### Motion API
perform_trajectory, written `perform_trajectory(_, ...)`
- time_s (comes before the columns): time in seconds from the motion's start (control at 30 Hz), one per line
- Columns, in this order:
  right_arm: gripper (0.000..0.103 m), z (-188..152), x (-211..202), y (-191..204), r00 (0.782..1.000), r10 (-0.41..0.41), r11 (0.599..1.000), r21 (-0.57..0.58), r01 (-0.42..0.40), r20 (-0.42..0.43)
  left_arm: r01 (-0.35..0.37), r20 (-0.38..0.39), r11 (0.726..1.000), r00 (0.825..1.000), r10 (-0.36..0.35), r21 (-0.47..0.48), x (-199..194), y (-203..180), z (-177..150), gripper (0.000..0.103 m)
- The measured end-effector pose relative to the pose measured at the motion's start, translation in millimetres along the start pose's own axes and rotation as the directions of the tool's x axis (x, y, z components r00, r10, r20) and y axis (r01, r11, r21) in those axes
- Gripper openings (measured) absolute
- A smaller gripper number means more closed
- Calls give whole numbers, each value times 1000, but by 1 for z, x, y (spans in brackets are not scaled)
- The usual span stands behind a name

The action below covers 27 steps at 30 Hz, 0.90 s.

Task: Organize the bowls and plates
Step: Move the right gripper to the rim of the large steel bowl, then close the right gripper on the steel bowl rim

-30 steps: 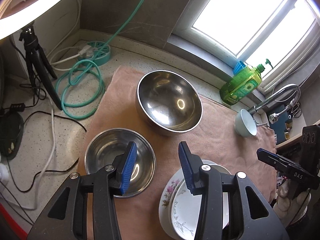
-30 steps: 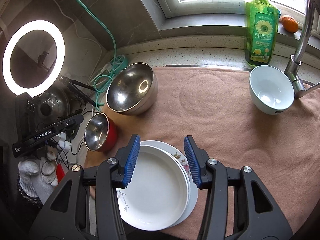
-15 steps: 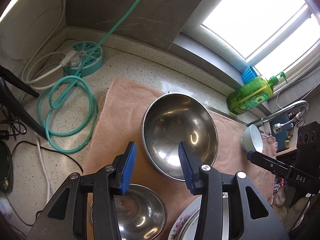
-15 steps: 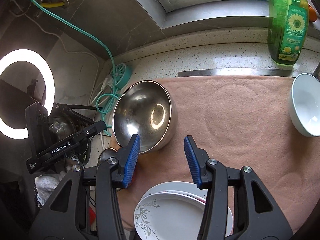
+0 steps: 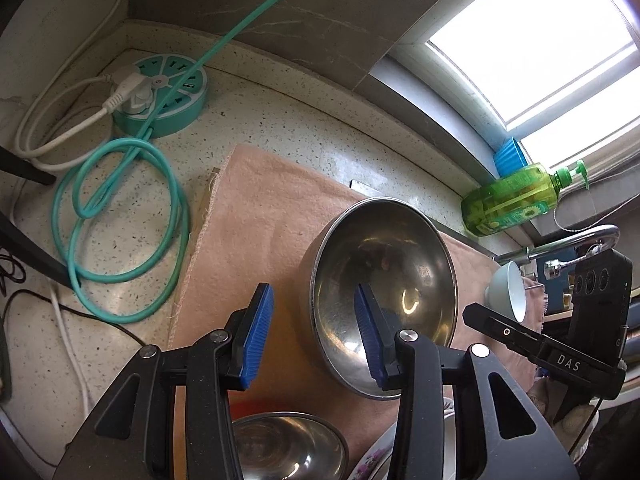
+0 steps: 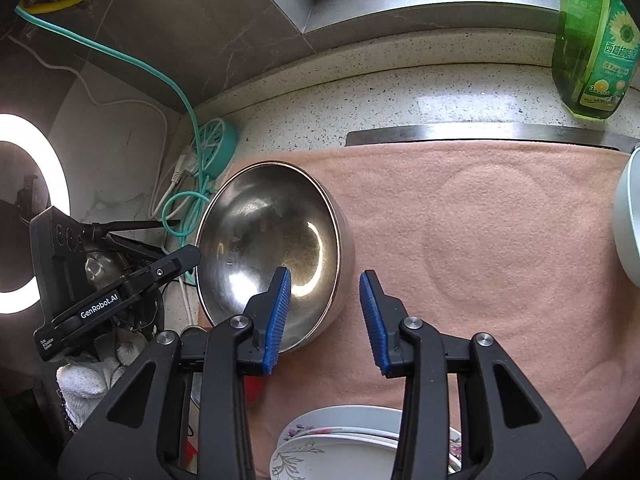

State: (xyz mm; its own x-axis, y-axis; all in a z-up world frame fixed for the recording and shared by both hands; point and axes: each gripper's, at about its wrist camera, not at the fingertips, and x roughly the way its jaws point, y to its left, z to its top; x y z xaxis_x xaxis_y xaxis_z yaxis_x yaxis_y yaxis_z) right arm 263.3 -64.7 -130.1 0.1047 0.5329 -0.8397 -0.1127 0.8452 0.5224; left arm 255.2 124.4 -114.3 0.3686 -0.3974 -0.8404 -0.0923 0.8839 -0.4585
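Bowls and plates are spread on a pink towel (image 6: 480, 240) laid over the speckled worktop (image 5: 280, 120). At the far left of the worktop, a teal power strip (image 5: 160, 96) and a coiled teal cable (image 5: 124, 224) are seen off the towel. Next comes the left hand-held gripper (image 5: 314, 332), released, its jaws straddling the near-left rim of the large steel bowl (image 5: 384, 288): one blue pad is outside the wall, the other over the inside. On the opposite rim, the right hand-held gripper (image 6: 324, 316) is likewise held released, one pad over the bowl's interior, the other over the towel.

A slip is judged the main risk: the bowl's wall is smooth, curved and polished, so a shallow pinch on the rim could let it rotate or slide out. If the two grips are closed unevenly, the bowl could be tipped or dragged, bunching the towel.

The large bowl is seen as deep, round and mirror-bright, resting upright with reflections across its inside. A small steel bowl (image 5: 288, 448) lies near the bottom edge, just beside a stack of floral plates (image 6: 360, 440). At the far right, a pale ceramic bowl (image 5: 508, 292) is found near the faucet (image 5: 576, 240), with a green dish-soap bottle (image 6: 592, 40) behind.
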Motion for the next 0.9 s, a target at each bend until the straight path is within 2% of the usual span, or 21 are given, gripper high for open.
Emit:
perform_trajectory(0.13, 33, 1, 8, -2, 1000, -10, 1000, 5, 10, -9, 5, -16, 1000, 1000, -5, 11, 5, -2, 1, 34)
perform_trajectory(0.27, 28, 4, 13, -3, 1000, -9, 1000, 15, 9, -15, 9, -28, 1000, 1000, -9, 14, 11, -2, 2, 24)
perform_trajectory(0.5, 16, 4, 22, -4, 999, -25, 1000, 13, 26, -32, -1, -26, 1000, 1000, 2, 23, 14, -3, 1, 17)
perform_trajectory(0.63, 12, 3, 20, -6, 999, -27, 1000, 12, 27, -33, 2, -26, 1000, 1000, -1, 25, 13, -3, 0, 17)
perform_trajectory(0.9, 12, 1, 8, -8, 999, -39, 999, 8, 39, -4, 12, -25, 1000, 1000, -11, 27, 13, -9, -1, 17)
